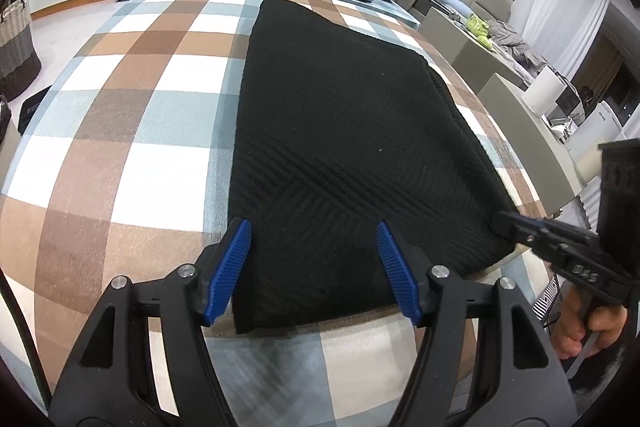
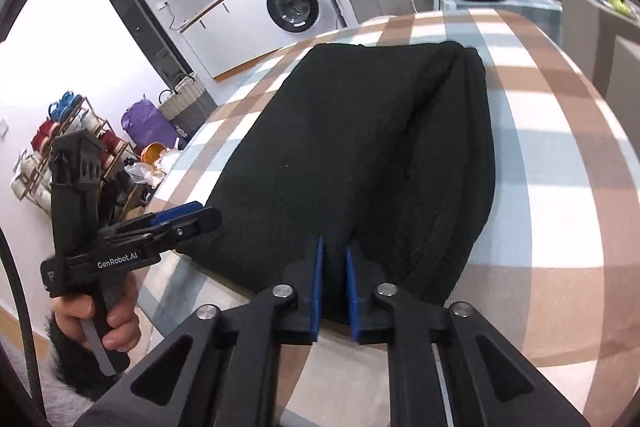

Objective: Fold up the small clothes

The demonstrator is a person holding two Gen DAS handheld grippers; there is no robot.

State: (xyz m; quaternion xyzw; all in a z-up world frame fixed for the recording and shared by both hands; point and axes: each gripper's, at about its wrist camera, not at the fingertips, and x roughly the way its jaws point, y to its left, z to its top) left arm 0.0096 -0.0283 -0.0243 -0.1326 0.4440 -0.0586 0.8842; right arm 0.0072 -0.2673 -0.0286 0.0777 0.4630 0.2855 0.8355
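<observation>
So the black knit garment [image 1: 340, 131] [image 2: 360, 147] is lying flat on the checked tablecloth [image 1: 132, 131] [image 2: 560, 147], already folded into a long, roughly rectangular slab that runs away toward the far end of the table. It's got a fine ribbed texture with diagonal lines crossing near the close end, plus a couple of tiny white lint specks on top. One long side shows stacked layers with a soft crease running along it, and the near corners sit right at the table's front edge.
</observation>
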